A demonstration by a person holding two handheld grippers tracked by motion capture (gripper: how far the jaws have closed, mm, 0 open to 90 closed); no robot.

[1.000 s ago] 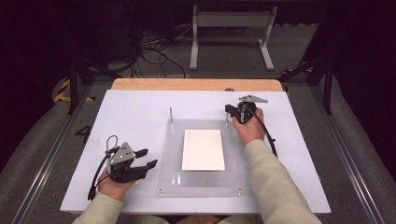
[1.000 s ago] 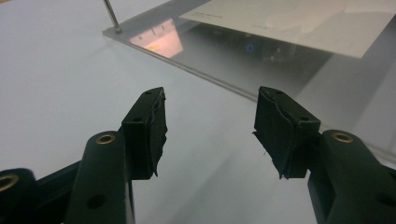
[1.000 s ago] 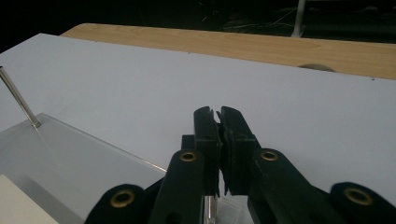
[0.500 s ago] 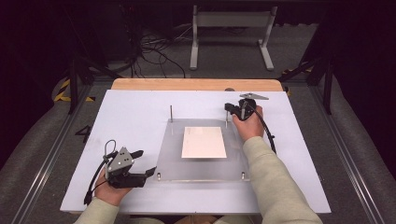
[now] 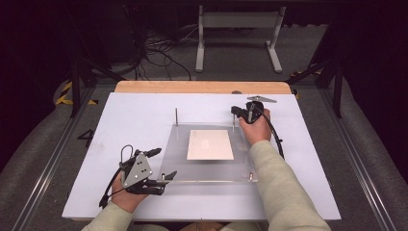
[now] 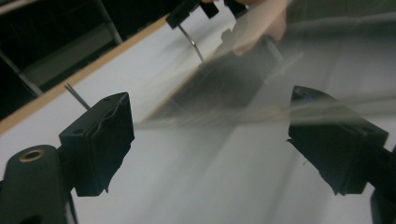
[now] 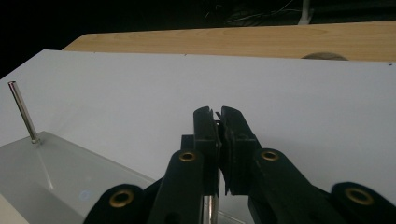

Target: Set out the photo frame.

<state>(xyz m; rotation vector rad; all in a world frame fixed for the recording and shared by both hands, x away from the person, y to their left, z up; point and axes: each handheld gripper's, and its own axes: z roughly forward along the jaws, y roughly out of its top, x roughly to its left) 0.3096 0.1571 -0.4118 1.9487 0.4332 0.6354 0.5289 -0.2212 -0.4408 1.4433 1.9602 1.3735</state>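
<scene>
Fingers: left gripper [image 5: 161, 178] has just been opening, now wide and empty at the plate's [image 5: 211, 171] near-left corner (released it, I'd guess). Card [image 5: 210, 144] lies mid-plate. Right gripper [image 5: 235, 111] is clamped on the far-right pin [image 7: 211, 207], likely steadying the plate.

Bright white table [image 5: 144, 110], dark surroundings, left gripper view motion-blurred — right one sharp
</scene>
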